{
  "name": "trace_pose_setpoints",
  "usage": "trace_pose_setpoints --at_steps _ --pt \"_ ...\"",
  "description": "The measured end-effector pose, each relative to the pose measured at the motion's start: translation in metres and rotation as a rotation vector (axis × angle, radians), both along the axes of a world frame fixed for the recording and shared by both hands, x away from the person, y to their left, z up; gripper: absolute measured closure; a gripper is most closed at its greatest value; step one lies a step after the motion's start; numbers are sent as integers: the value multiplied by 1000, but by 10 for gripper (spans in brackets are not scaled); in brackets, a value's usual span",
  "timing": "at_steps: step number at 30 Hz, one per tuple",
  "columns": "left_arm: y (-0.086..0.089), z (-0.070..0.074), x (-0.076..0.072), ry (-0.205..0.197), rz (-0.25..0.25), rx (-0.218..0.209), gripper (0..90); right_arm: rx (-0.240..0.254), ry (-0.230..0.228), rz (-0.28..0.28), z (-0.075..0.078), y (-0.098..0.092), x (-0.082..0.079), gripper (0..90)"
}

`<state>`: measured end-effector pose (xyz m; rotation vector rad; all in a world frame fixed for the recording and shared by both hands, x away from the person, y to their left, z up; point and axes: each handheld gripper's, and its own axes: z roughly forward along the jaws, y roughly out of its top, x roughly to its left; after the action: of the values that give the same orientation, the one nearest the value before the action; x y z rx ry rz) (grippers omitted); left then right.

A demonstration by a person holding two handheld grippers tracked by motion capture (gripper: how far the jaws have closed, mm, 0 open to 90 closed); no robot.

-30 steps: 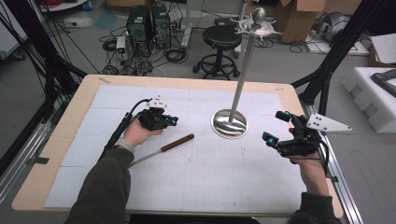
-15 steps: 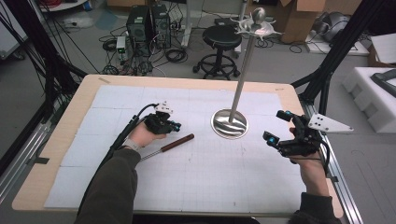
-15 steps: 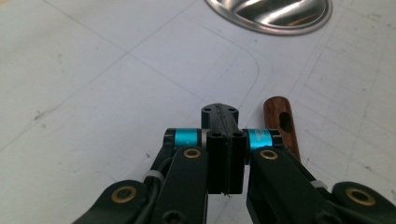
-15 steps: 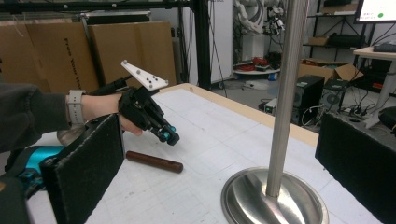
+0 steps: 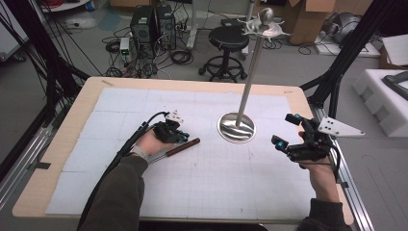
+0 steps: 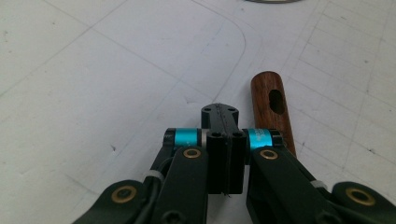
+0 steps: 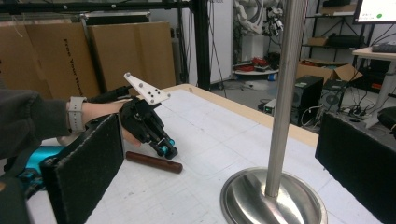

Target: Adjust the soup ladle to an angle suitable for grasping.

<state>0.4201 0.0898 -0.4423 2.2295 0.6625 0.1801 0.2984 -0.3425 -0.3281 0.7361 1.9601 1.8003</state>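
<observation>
High view gives me one wooden-handled tool (image 5: pixel 174 148) lying mid-tabletop (image 5: pixel 62 144), far from every edge, my left claw (image 5: pixel 179 137) pressed together, empty, just beside its handle. One steel stand (image 5: pixel 236 127) sits between; my right claw (image 5: pixel 287 131) gapes apart near the right edge.

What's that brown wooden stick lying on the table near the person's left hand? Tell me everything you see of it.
The wooden handle is a dark reddish-brown rod with a rounded end and an oval slot cut through it near that end. A thin metal shaft runs from its other end under the person's hand. It lies flat on the gridded white mat, pointing toward the steel stand's round base. The left tool, jaws shut, sits right beside it; contact cannot be told.
</observation>
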Motion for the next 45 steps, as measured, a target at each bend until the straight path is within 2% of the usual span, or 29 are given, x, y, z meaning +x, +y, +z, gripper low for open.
trace_pose_setpoints --at_steps 7,10,20,23,30,39,42,43,45 --pt "-2 0 -3 3 -6 6 898 -4 4 4 -1 0 0 3" --pt "-3 2 -6 2 -25 22 897 -4 7 -3 -1 -1 1 3" --pt "-4 2 -9 -6 -51 32 897 -12 -3 -12 -1 0 1 3" --pt "-5 2 -10 0 -55 26 898 -54 -2 -76 -2 1 2 3" --pt "-10 3 -18 5 -109 36 898 -24 19 -61 -6 -2 5 3" --pt "-17 3 -28 14 -168 45 898 -40 29 -41 -8 2 6 3" --pt "-18 4 -30 10 -175 49 898 -32 35 -37 -8 2 6 4" --pt "-19 4 -31 17 -173 39 898 -32 29 -39 -8 1 7 3" --pt "-19 4 -32 11 -195 55 898 -24 36 -42 -8 1 7 3"
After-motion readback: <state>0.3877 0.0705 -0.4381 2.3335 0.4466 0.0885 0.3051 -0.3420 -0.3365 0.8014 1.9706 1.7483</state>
